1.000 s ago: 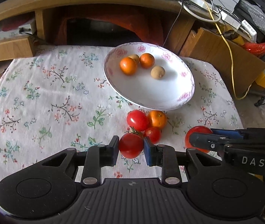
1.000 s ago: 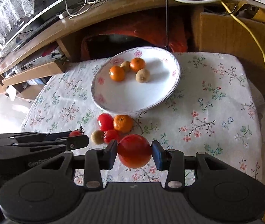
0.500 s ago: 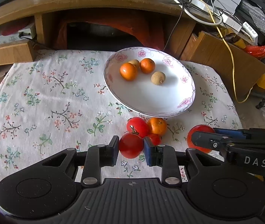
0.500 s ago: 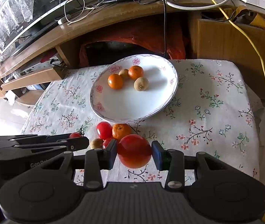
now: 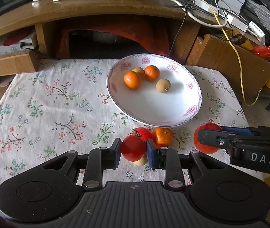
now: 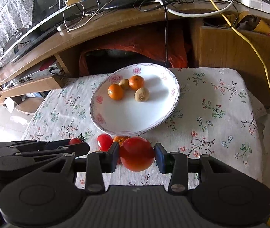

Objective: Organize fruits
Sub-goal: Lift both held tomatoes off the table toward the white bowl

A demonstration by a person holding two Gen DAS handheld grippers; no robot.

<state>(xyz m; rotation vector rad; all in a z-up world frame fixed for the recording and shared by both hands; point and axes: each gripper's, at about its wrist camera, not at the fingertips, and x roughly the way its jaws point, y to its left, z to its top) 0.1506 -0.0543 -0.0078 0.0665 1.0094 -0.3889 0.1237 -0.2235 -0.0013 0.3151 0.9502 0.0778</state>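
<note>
The plate (image 5: 196,102) lay at twelve o'clock from both grippers; the left gripper (image 5: 133,150) was clamped on a small tomato (image 5: 133,148), the right gripper (image 6: 137,154) on a large tomato (image 6: 136,153).

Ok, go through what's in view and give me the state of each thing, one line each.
Left gripper: shut on the small tomato.
Small tomato: held between the fingers, above a tan fruit.
Right gripper: shut on the large tomato.
Large tomato: held between the fingers, not yet over the plate.
Plate: holds two oranges and two tan fruits.
Loose orange: on the tablecloth, beside a red tomato.
</note>
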